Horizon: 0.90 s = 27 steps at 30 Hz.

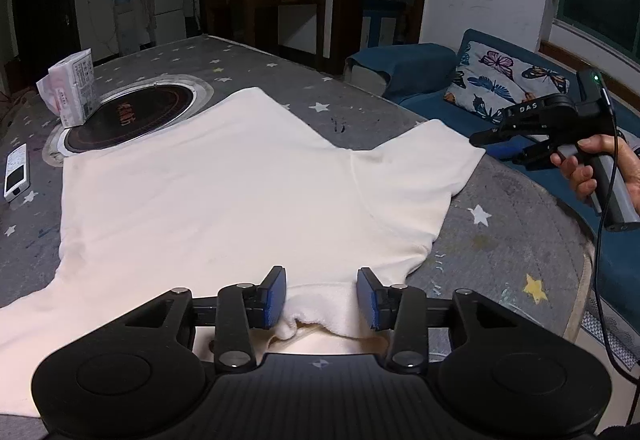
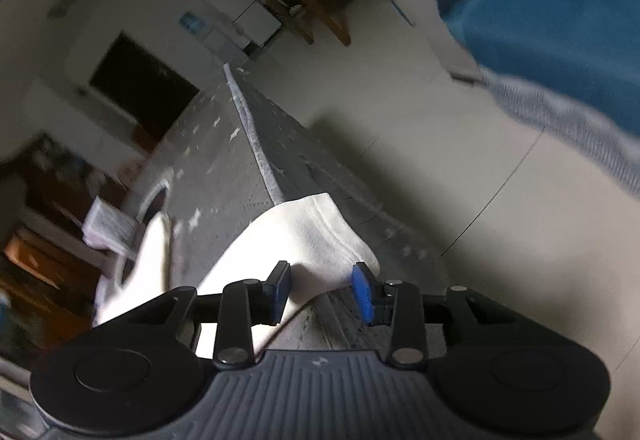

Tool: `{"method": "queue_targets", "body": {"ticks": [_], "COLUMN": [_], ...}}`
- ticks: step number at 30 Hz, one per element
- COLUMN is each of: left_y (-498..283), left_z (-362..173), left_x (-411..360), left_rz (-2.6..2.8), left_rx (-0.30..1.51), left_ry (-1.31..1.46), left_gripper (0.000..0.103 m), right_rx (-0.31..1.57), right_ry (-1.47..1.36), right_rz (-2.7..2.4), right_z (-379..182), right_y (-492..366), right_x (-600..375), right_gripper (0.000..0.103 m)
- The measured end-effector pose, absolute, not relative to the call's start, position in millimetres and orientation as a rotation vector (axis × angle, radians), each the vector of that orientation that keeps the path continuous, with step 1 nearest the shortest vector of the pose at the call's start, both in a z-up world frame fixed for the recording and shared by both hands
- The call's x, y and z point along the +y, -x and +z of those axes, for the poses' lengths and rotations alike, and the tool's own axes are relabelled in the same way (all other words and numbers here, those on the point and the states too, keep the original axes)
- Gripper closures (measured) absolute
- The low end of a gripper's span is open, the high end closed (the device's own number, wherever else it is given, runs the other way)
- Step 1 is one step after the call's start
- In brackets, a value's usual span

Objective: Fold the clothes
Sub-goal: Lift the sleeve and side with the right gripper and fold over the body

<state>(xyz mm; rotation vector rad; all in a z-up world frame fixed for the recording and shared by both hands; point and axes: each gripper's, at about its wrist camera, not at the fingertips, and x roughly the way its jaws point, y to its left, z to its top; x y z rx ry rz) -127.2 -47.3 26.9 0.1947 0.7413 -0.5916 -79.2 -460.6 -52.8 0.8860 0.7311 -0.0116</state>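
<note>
The left gripper (image 1: 322,298) stands with jaws spread, straddling the collar of the cream short-sleeved cotton T-shirt (image 1: 224,192), which lies flat on the grey star-patterned table (image 1: 500,240). The right gripper (image 2: 320,292), likewise released, hovers at the sleeve by the table's right edge. Beyond lie a round black inset hob (image 1: 132,116) and a tissue pack (image 1: 70,88).

A round bench (image 1: 516,240) under a grey, star-printed cover carries a cream shirt (image 1: 224,192), spread flat from the near edge toward the middle, one sleeve reaching the right edge. A black hob (image 1: 132,116) sits at the centre, a tissue pack (image 1: 70,88) touching its left rim. A remote (image 1: 17,171) lies by the left edge.
</note>
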Motion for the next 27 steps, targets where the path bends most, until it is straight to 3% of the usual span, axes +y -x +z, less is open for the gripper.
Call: {"method": "queue_targets", "body": {"ticks": [6,16,22,27], "left_y": [128.7,130.4,131.5,132.0], "left_z": [28.2,28.8,27.0,25.6], "left_x": [-47.3,-47.9,-50.0,-51.7], "left_rz": [-0.589,-0.584,-0.586,-0.586], "left_rx": [0.736,0.732,0.74,0.741], "left_ry": [-0.195,-0.196,-0.201,-0.203], "left_gripper": [0.058,0.056,0.056,0.054], "right_rx": [0.702,0.679,0.625,0.596], "right_ry": [-1.115,-1.245,-1.17,-1.059], "right_rz": [0.002,0.033,0.02,0.033], "right_z": [-76.6,-94.6,-82.4,-57.7], "right_y": [86.0,88.0,89.9,87.3], "right_x": [-476.7,-484.4,-481.6,-474.1], "right_gripper": [0.072,0.072,0.096,0.1]}}
